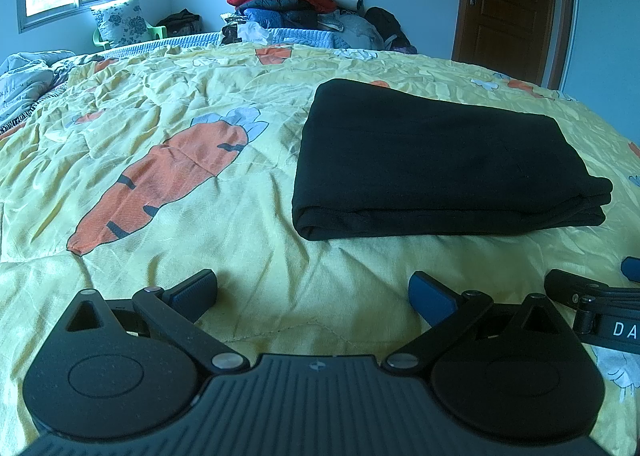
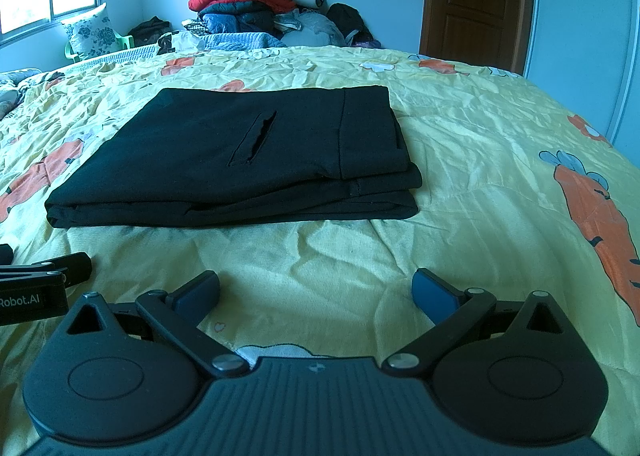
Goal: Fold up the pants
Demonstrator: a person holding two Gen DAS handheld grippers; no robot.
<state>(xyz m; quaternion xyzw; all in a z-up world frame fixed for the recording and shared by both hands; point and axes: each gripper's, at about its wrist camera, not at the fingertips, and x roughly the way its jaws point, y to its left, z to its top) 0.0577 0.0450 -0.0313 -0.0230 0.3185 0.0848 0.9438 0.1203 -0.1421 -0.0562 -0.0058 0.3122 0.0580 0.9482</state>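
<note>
1. We hold the left gripper low over the yellow bedspread, its fingers spread wide and holding nothing.
2. Ahead of both tools, the black pants lie on the bedspread in a flat, stacked rectangle, apart from either gripper, with a pocket slit showing on top.
3. We hold the right gripper the same way: wide open and empty.
4. We judge the folding done, or nearly so; at most a final tidy remains.

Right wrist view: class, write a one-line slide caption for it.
Open right tongs rest empty on the carrot-print quilt, short of the folded black pants, pocket slit facing up.
</note>
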